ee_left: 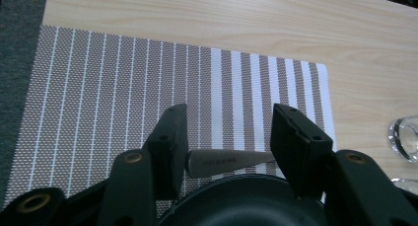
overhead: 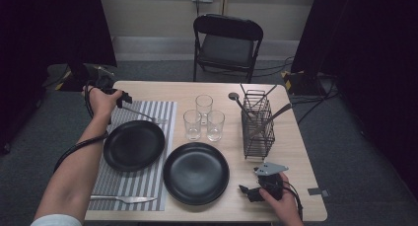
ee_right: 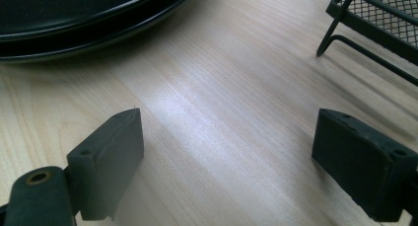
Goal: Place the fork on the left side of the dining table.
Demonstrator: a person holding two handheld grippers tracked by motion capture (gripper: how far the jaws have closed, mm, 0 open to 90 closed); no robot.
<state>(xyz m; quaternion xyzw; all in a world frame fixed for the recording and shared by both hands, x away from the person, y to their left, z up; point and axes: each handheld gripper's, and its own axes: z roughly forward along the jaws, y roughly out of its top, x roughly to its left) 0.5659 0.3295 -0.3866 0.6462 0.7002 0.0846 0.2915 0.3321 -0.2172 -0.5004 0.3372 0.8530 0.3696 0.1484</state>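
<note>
My left gripper [overhead: 124,98] [ee_left: 229,112] hovers over the far left of the striped placemat [overhead: 140,186] [ee_left: 123,88], jaws open. A metal fork [overhead: 148,116] [ee_left: 222,162] lies on the mat. Its handle sits in the gap between the jaws, not squeezed, just beyond the rim of a black plate [overhead: 134,145] [ee_left: 236,186]. My right gripper [overhead: 245,190] [ee_right: 226,122] rests low over the bare wood at the front right, open wide with nothing between its fingers. It points toward a second black plate [overhead: 196,172] [ee_right: 74,18].
Three clear glasses [overhead: 203,118] stand mid-table, one showing in the left gripper view [ee_left: 404,137]. A black wire caddy [overhead: 258,127] [ee_right: 374,18] holds utensils at the right. A knife [overhead: 123,199] lies on the mat's near edge. A folding chair [overhead: 227,43] stands behind the table.
</note>
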